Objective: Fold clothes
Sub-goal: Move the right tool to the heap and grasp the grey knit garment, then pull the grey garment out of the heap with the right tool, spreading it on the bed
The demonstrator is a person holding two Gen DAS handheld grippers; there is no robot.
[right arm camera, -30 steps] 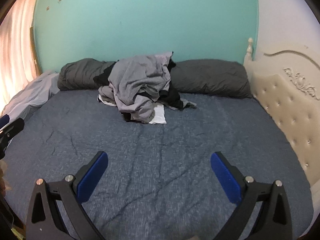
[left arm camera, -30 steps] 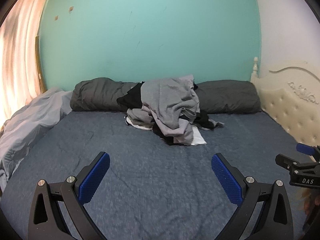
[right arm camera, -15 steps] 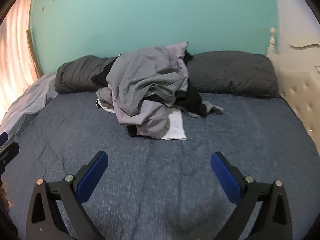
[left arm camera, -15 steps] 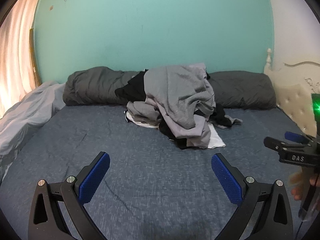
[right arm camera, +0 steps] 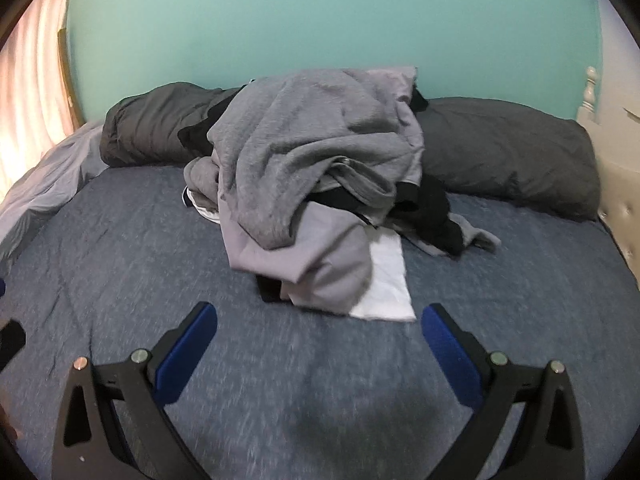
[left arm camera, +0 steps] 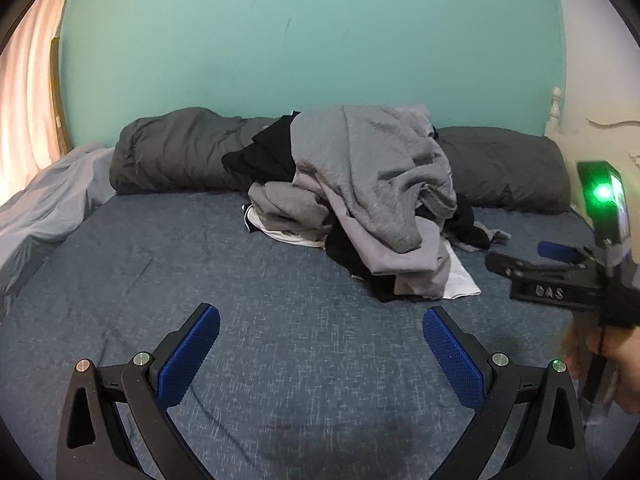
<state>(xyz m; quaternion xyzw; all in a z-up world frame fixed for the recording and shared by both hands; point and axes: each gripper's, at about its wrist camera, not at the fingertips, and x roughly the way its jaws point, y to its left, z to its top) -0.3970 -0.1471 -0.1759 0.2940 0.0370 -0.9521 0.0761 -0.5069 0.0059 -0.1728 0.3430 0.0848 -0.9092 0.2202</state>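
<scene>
A heap of clothes (left arm camera: 368,196), grey on top with black and white pieces beneath, lies in the middle of the blue bed (left arm camera: 280,320) against the dark pillows. It also shows in the right wrist view (right arm camera: 312,188), closer. My left gripper (left arm camera: 320,332) is open and empty, above the bedspread short of the heap. My right gripper (right arm camera: 318,330) is open and empty, just in front of the heap's white piece (right arm camera: 386,284). The right gripper's body (left arm camera: 560,280) shows at the right edge of the left wrist view.
Two dark grey pillows (right arm camera: 508,152) lie along the teal wall. A pale grey sheet (left arm camera: 44,208) is bunched at the bed's left side by a curtain. A cream padded headboard (right arm camera: 624,216) runs along the right edge.
Both grippers have moved forward toward the heap, which now looks larger in both views. Both stay open.
</scene>
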